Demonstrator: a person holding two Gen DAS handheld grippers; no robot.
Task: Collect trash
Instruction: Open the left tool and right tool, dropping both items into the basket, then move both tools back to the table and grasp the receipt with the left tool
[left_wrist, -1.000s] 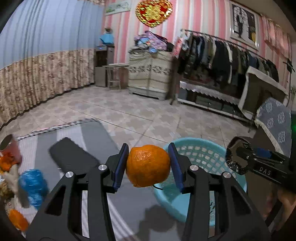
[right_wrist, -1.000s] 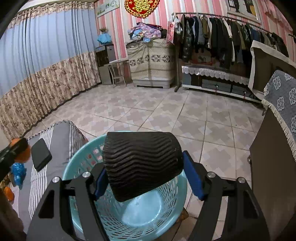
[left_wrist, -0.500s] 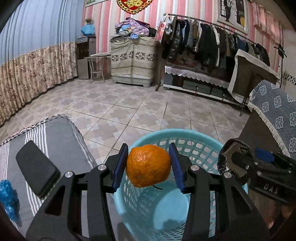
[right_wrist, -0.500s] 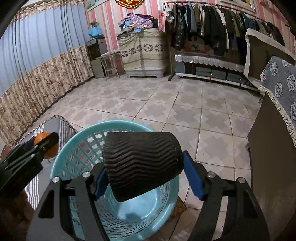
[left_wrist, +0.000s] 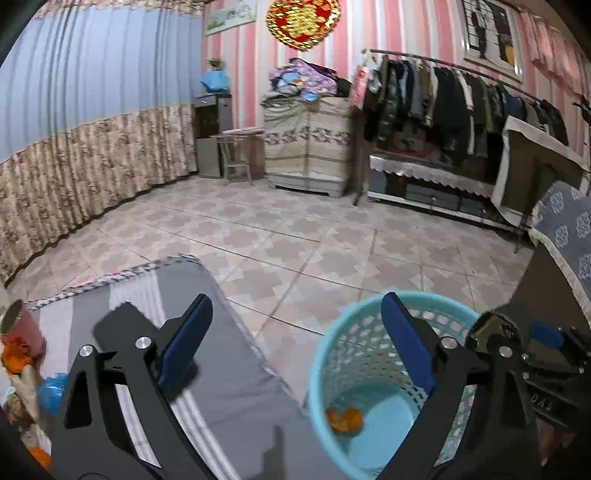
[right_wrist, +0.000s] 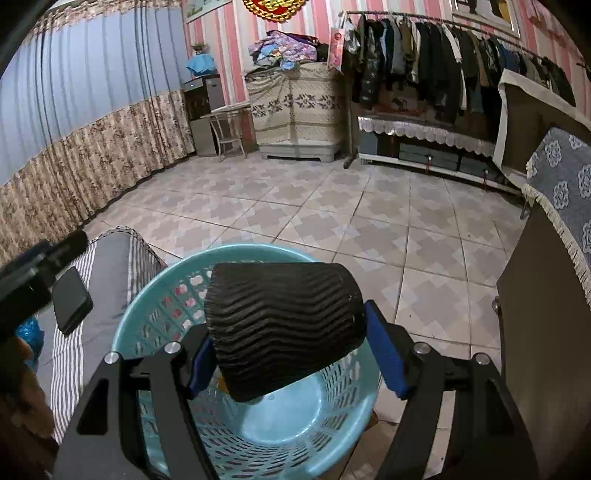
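Holding a black ribbed cup (right_wrist: 284, 325) sideways in your right gripper (right_wrist: 291, 354), you have it directly above the turquoise basket (right_wrist: 155, 295) at lower centre, its long axis lying left to right across the pads clamped on it. Your left gripper (left_wrist: 295, 347), jaws just sprung wide and empty, sits at the basket's left rim; the orange (left_wrist: 343, 419) lies inside on the bottom, blurred. The right hand is nearer the drop.
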